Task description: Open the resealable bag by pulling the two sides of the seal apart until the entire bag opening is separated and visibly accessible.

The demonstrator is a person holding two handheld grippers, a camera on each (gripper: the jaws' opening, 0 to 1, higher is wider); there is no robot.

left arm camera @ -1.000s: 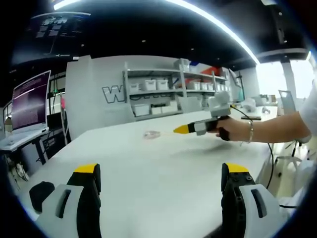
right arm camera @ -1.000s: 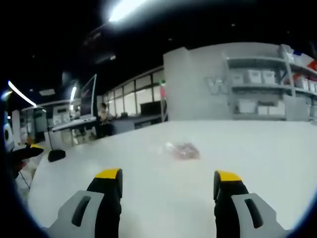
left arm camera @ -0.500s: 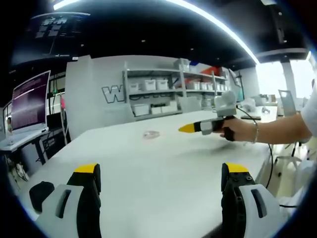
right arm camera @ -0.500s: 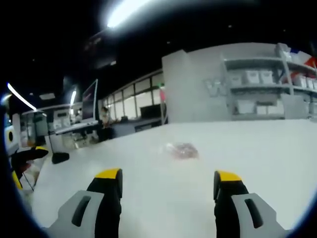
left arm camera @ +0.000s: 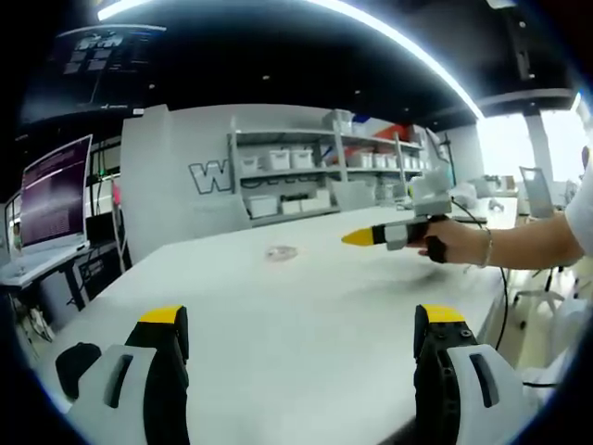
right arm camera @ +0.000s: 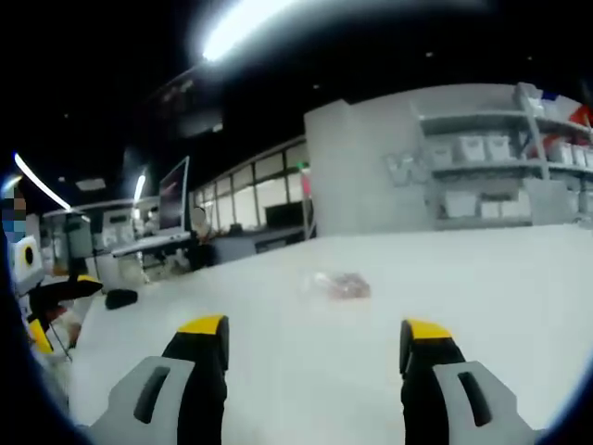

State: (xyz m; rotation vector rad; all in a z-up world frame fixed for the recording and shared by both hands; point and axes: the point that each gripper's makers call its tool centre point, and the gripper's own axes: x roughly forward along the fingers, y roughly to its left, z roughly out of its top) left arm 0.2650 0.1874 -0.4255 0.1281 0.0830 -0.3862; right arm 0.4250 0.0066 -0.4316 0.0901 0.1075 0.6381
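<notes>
The right tongs [left arm camera: 357, 238] are drawing back from the resealable bag [right arm camera: 341, 285], jaws apart. The left tongs [left arm camera: 301, 345] are also gaping, and the bag is lying untouched on the worktop [left arm camera: 306, 306], so opening hasn't begun.

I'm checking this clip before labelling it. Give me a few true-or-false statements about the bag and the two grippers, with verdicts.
1. The resealable bag lies on the white table. True.
2. The right gripper is clamped on the bag. False: its jaws stand open, short of the bag.
3. The left gripper is open and holds nothing. True.
4. The bag sits on the shelves. False: it lies on the table.
</notes>
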